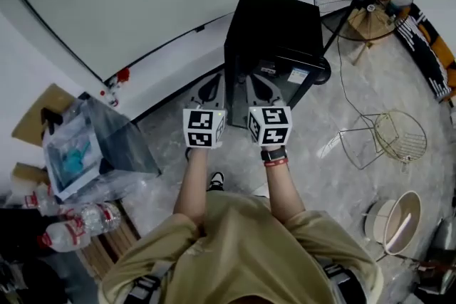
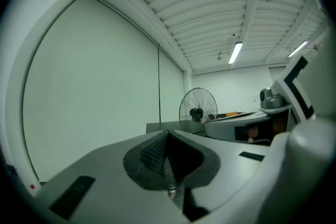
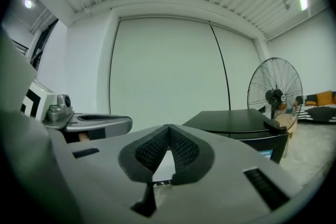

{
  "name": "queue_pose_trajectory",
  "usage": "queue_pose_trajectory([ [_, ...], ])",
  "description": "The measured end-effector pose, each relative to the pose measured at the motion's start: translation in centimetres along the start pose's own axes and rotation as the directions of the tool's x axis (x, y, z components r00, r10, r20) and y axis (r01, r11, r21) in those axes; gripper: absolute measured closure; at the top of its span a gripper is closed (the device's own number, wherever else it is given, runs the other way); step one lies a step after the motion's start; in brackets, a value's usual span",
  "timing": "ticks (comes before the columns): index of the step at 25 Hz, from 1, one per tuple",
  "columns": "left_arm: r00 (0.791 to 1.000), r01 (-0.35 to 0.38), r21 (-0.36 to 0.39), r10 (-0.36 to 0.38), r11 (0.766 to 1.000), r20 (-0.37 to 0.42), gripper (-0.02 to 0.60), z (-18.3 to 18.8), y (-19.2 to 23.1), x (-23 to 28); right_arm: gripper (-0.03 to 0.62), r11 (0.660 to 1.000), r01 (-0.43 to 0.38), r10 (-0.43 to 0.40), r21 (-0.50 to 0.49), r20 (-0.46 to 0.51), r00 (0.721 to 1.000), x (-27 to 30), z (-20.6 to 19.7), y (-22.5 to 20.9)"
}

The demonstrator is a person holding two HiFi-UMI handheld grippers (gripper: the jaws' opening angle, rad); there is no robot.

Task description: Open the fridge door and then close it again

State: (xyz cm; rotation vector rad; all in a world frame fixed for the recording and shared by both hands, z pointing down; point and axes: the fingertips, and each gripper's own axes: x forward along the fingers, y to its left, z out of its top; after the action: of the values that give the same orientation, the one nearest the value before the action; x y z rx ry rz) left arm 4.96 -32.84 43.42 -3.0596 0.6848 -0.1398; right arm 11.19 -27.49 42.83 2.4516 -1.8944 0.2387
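Seemingly I am at the approach: in the head view the squat black box-shaped fridge (image 1: 274, 39) looks shut, just ahead of my left gripper (image 1: 209, 90) and right gripper (image 1: 261, 87), so next I must find its door edge and part one pair of jaws to catch it. Left of the fridge a clear plastic bin (image 1: 125, 146) holds something teal; right of it a cream round basin (image 1: 417, 210) looks empty. My left gripper view shows jaws clenched on nothing, fridge top beyond; my right gripper view shows the same.

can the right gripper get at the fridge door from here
Probably yes: the right gripper sits right before the closed fridge door with nothing between them, though its jaws are shut.
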Motion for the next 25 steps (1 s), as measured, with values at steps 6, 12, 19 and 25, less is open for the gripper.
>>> queue_pose_trajectory([
  [6, 0.988, 0.151, 0.022, -0.150, 0.988, -0.025, 0.561, -0.8, -0.8, 3.7, 0.572, 0.989, 0.145, -0.145, 0.006, -0.016, 0.989, 0.8, -0.3, -2.3],
  [12, 0.960, 0.273, -0.035, -0.275, 0.961, -0.058, 0.561, -2.5, -0.9, 5.7, 0.572, 0.968, 0.248, -0.247, 0.025, -0.042, 0.968, 1.5, -1.0, -3.9],
  [19, 0.954, 0.268, -0.061, -0.274, 0.961, -0.122, 0.561, -6.0, 1.5, 8.8, 0.572, 0.967, 0.241, -0.251, -0.081, -0.135, 0.959, 3.7, -1.3, -6.6],
  [25, 0.947, 0.262, -0.054, -0.267, 0.964, -0.180, 0.560, -9.2, 2.8, 11.0, 0.571, 0.972, 0.143, -0.177, -0.187, -0.180, 0.968, 5.7, -1.1, -8.1],
])
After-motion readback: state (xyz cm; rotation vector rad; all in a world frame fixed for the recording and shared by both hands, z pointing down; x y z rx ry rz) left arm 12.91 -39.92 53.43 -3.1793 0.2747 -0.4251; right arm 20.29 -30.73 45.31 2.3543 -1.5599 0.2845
